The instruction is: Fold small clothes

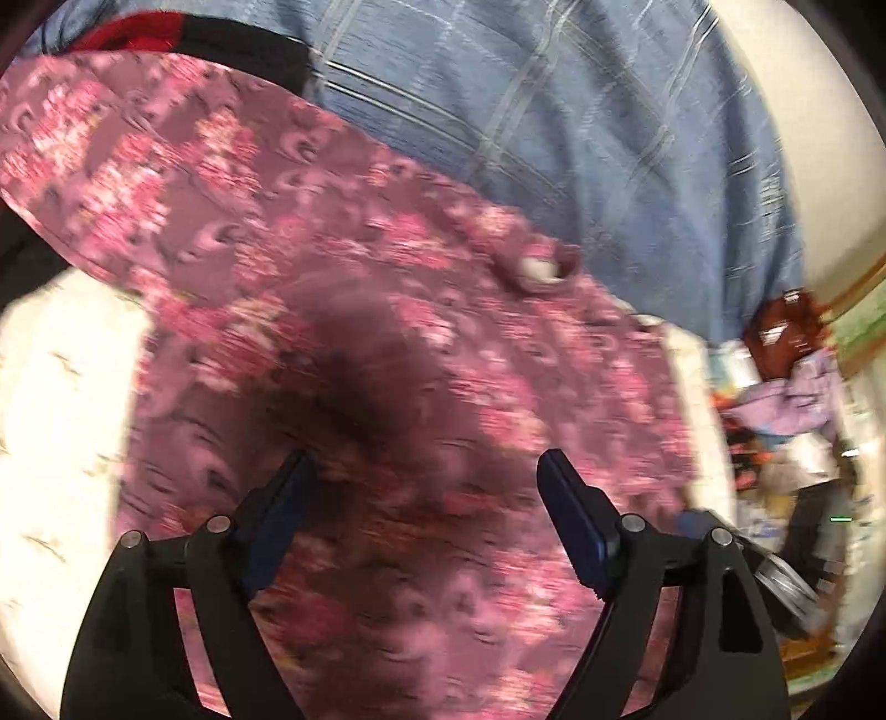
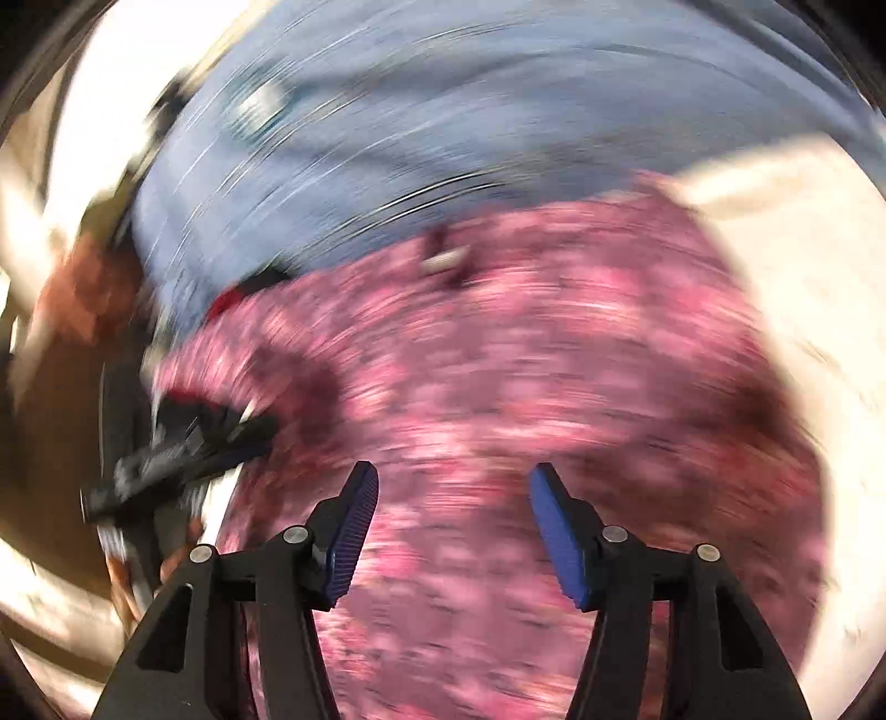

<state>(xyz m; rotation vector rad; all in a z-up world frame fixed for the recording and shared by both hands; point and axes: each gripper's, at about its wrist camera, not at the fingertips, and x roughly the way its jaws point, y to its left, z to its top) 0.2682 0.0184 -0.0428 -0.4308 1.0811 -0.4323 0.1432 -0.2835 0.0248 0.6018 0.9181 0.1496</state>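
Note:
A pink and mauve flowered garment [image 1: 343, 310] lies spread on a white surface [image 1: 61, 387], with a small white label [image 1: 537, 270] near its far edge. My left gripper [image 1: 426, 471] hovers over it, jaws wide open and empty. In the right wrist view the same garment [image 2: 498, 360] fills the middle, heavily blurred. My right gripper [image 2: 454, 487] is above it, jaws open and empty. The left gripper also shows in the right wrist view [image 2: 183, 454] at the garment's left edge.
A person in a blue checked shirt [image 1: 554, 111] stands just beyond the garment, also in the right wrist view [image 2: 443, 122]. A red and black cloth [image 1: 166, 33] lies at the far left. Cluttered items [image 1: 786, 387] sit at the right.

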